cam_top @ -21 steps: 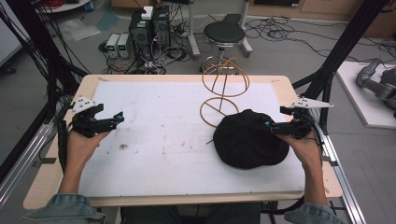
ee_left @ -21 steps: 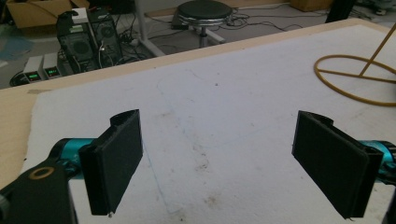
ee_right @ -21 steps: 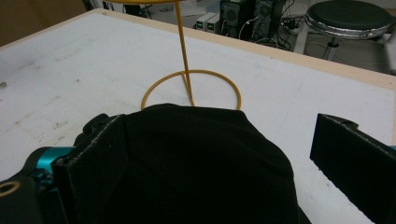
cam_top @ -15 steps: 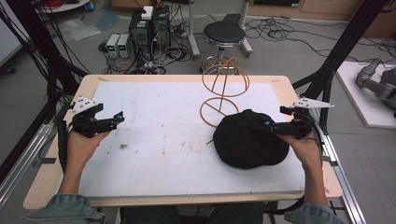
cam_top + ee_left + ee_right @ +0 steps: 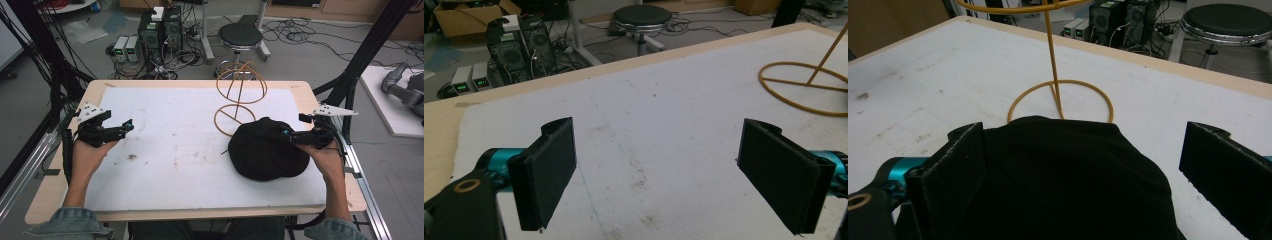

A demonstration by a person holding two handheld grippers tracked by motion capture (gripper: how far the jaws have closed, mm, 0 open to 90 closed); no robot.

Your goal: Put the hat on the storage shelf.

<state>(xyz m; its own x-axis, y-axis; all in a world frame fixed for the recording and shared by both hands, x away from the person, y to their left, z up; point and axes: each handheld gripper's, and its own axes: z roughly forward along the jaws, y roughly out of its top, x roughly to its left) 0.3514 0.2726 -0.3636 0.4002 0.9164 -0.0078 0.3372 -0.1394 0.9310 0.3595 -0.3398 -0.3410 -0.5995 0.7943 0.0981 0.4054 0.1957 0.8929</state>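
Both sets of fingers stand wide and hold nothing. Right gripper [image 5: 292,135] straddles the black hat [image 5: 265,150] at its right edge beside the wire stand [image 5: 240,95]; left gripper [image 5: 122,129] sits well apart across the counter [image 5: 190,100].

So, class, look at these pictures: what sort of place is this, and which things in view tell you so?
Probably a robotics or recording lab rather than a home. A black metal frame surrounds the white-topped wooden table, black desktop computer towers stand on the grey floor among loose black cables, and a round black stool is behind.
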